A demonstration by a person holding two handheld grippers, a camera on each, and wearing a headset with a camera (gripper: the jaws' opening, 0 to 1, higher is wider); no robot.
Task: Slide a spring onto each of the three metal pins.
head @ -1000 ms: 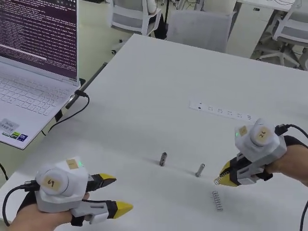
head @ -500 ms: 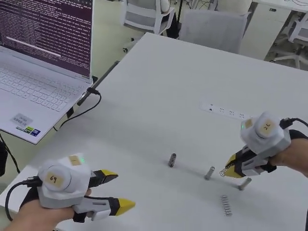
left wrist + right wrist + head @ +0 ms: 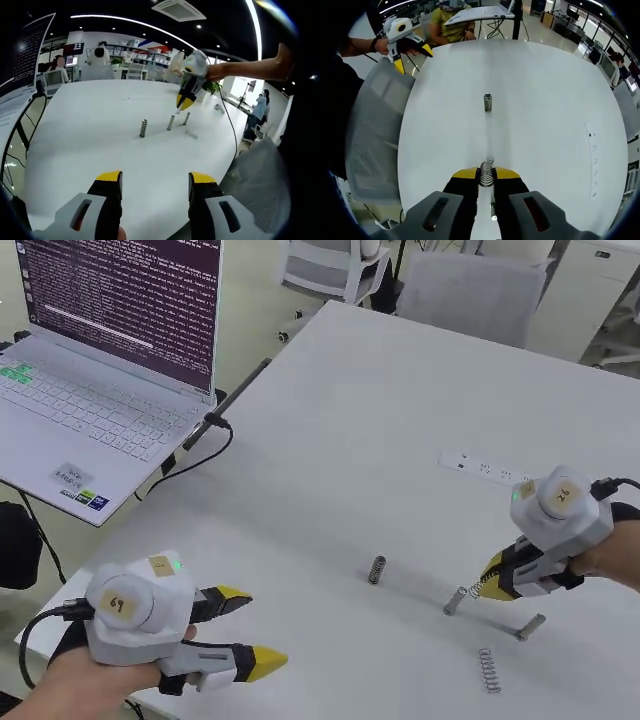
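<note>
Three metal pins stand in a row on the white table [image 3: 330, 440]. The left pin [image 3: 377, 569] [image 3: 488, 102] [image 3: 143, 128] wears a spring. The middle pin [image 3: 455, 600] [image 3: 170, 122] and the right pin [image 3: 530, 626] [image 3: 186, 118] are bare. My right gripper [image 3: 492, 575] [image 3: 486, 172] is shut on a spring [image 3: 481, 586] [image 3: 486, 177] whose free end hangs at the middle pin's top. A loose spring [image 3: 488, 670] [image 3: 191, 134] lies in front of the pins. My left gripper [image 3: 255, 630] [image 3: 155, 180] hovers open at the near left edge, holding nothing.
An open laptop [image 3: 100, 390] sits off the table's left side, with a black cable [image 3: 200, 445] running along the edge. A white power strip [image 3: 480, 468] lies behind the pins. Office chairs [image 3: 470, 290] stand at the far end.
My right gripper has carried its spring left, from beside the right pin to the top of the middle pin. The left gripper has stayed where it was. The head camera shifted.
</note>
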